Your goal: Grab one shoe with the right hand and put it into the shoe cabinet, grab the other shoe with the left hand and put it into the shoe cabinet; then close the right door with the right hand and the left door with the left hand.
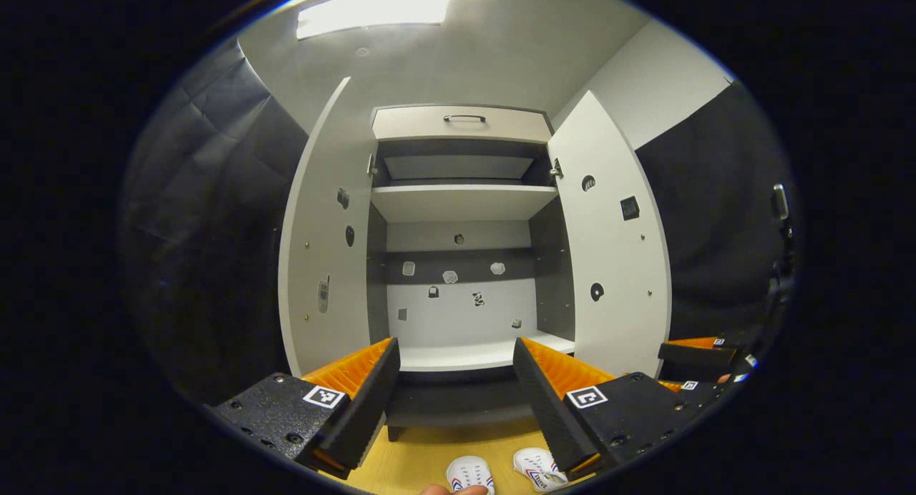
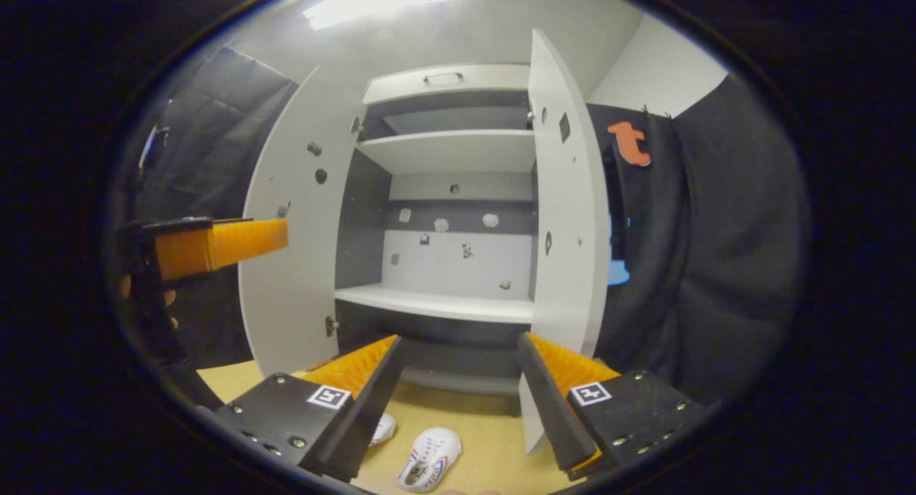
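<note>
Two shoes (image 2: 429, 458) lie on the floor (image 2: 486, 430) before the open cabinet (image 2: 444, 152).

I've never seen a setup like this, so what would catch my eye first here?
The tall white cabinet straight ahead, both doors swung wide, its shelves bare. Below it, two small white shoes sit on the yellow floor, just in front of the open left gripper and right gripper.

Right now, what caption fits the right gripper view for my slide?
Open right gripper faces the open shoe cabinet; two shoes wait on the floor.
</note>
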Available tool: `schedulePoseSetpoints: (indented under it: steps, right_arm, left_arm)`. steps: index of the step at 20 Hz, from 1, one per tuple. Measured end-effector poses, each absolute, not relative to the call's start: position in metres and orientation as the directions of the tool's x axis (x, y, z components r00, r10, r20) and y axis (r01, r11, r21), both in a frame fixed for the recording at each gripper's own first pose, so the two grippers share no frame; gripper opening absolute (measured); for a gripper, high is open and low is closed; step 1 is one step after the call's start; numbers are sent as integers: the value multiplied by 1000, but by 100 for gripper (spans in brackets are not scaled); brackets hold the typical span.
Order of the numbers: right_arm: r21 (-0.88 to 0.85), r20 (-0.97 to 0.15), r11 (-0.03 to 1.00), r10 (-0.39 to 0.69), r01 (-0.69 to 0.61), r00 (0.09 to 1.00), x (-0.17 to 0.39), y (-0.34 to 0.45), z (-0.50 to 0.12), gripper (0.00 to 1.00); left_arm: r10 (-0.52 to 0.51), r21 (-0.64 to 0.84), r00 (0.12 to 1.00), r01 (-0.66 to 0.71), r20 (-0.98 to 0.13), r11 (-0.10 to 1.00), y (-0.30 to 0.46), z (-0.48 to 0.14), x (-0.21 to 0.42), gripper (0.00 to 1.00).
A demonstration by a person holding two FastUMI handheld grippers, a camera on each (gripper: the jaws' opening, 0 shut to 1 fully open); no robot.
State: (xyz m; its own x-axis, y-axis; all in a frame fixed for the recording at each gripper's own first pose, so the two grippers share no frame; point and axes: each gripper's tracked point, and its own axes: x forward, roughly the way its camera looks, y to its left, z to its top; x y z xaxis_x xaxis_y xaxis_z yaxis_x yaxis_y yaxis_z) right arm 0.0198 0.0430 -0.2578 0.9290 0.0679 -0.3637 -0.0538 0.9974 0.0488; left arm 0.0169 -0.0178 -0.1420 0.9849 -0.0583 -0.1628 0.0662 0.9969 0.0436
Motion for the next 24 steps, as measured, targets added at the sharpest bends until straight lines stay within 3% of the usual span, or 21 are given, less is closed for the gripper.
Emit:
schedulePoseSetpoints:
  steps: [10, 11, 12, 14, 16, 20, 24]
  right_arm:
    - [49, -569, 995, 95, -82, 817, -20, 97, -440, 96]
    - [45, -590, 996, 93, -82, 802, -22, 99, -455, 95]
    - [46, -611, 996, 92, -81, 787, -25, 102, -471, 86]
    - [71, -661, 995, 102, -73, 743, -32, 111, -503, 84]
    - [93, -707, 994, 109, -62, 699, -35, 114, -531, 67]
    - [87, -804, 994, 110, -68, 584, -55, 118, -575, 67]
    - [-91, -795, 981, 33, -173, 606, -59, 118, -580, 64]
  left_arm:
    - [-31, 38, 990, 37, -138, 999, 12, -187, -7, 97]
    - [-31, 43, 990, 37, -138, 998, 14, -190, -7, 97]
    - [-30, 48, 990, 37, -138, 998, 18, -191, -6, 97]
    - [-19, 51, 991, 26, -130, 998, 24, -190, -3, 97]
    - [-3, 54, 993, 9, -118, 998, 30, -187, -2, 96]
    - [5, 42, 993, 0, -121, 999, 34, -193, -7, 97]
    - [3, 27, 991, 0, -132, 1000, 34, -203, -8, 97]
